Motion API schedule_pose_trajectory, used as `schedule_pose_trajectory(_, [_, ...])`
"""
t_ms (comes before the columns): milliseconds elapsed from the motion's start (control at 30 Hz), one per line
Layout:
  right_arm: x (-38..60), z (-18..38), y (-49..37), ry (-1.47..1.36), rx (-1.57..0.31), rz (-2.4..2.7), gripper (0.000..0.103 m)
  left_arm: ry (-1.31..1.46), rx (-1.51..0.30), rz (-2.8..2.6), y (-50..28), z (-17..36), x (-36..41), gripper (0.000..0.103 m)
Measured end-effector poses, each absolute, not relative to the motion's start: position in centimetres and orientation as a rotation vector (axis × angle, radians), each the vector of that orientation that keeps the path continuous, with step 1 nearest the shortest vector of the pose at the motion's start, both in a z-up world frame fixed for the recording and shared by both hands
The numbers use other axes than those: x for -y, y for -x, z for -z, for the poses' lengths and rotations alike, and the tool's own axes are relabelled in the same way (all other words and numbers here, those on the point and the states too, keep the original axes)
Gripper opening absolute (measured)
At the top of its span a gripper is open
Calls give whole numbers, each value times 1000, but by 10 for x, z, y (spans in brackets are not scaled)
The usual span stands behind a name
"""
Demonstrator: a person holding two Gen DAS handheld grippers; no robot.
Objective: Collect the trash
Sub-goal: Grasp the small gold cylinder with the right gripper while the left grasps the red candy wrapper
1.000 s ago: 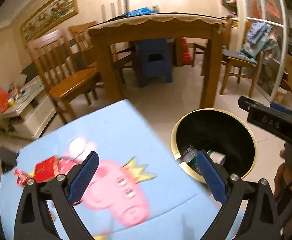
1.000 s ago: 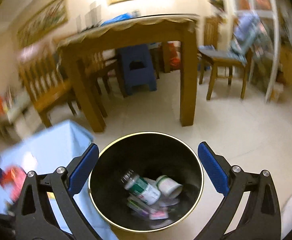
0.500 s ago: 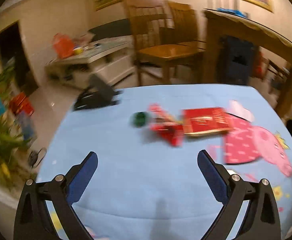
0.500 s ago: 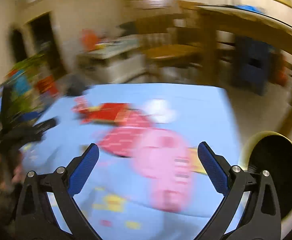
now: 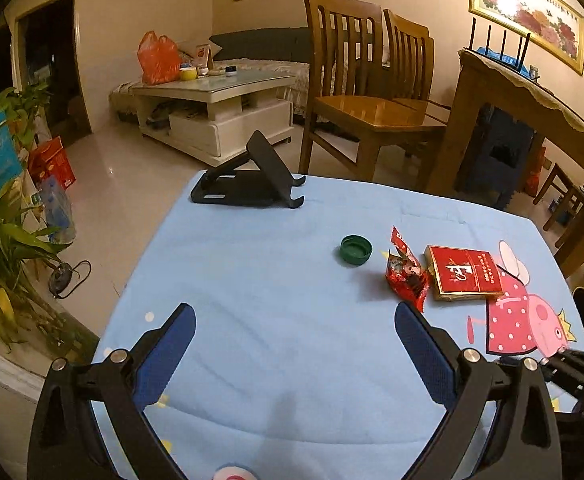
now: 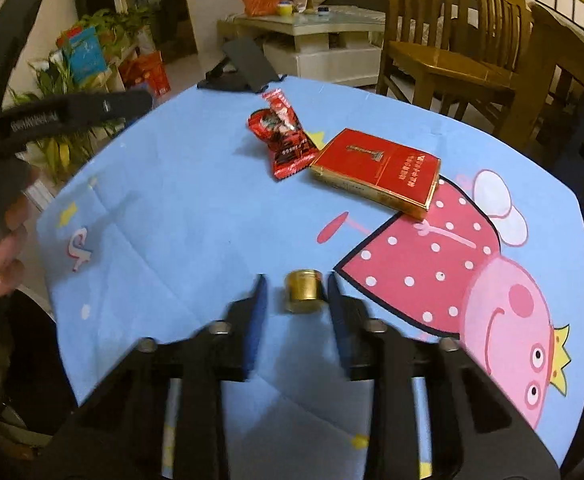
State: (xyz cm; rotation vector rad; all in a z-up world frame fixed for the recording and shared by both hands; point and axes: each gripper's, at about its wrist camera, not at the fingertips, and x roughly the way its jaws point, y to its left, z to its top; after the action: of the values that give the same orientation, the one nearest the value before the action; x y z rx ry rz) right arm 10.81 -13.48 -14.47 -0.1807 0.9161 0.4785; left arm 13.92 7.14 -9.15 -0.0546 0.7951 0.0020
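Right tongs have just been closing around the gold cap near the surface's near edge, pads not yet touching. Risk: the cap squirts out sideways. Left tongs stand apart, empty.

Tabletop under blue cartoon cloth. Black stand at far edge. Green cap, red wrapper, red box mid-table; gold cap near edge.
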Motion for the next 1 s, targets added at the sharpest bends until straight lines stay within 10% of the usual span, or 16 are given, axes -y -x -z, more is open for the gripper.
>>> schedule_pose_trajectory(733, [275,110,-73,-7,-819,-291,21,161,-920,192,-199,130,10,83])
schedule_pose_trajectory(1000, [284,102,-73,-56,-794,-300,21,295,-1002,90,-233,150,21,29])
